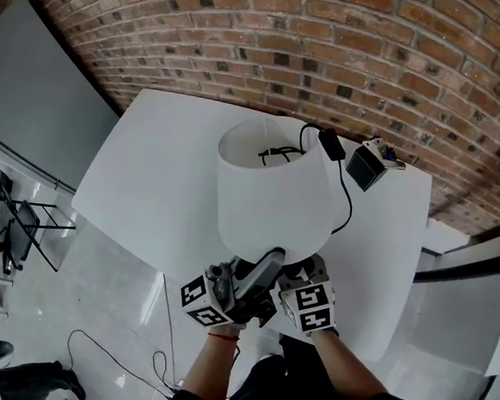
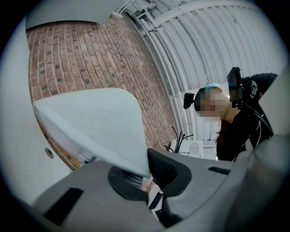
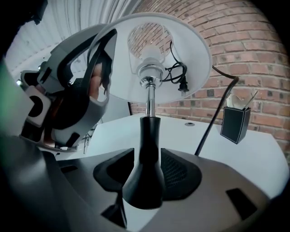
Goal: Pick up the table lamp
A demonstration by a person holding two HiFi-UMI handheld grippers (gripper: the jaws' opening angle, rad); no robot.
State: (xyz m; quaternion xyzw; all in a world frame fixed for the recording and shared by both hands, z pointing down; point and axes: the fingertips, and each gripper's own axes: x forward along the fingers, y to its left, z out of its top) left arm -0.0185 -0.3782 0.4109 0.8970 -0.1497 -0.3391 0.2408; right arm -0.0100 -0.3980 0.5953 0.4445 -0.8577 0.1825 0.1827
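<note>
At the counter's (image 1: 146,185) near edge, the left gripper (image 2: 146,174) clamps its fingers (image 2: 170,168) on the table lamp's (image 1: 272,197) shade (image 2: 95,122), while the right gripper's (image 3: 149,174) fingers (image 3: 181,174) stand apart around its stem (image 3: 149,136); lifting apparently remains.

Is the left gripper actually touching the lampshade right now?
Touching. In its own view, the rim of the lampshade is pinched between the shut jaws of the left gripper.

The table lamp (image 1: 272,197) is upright at the table's (image 1: 147,167) 6 o'clock edge: white shade, chrome stem, black flared base, black cord bundled inside the shade.
</note>
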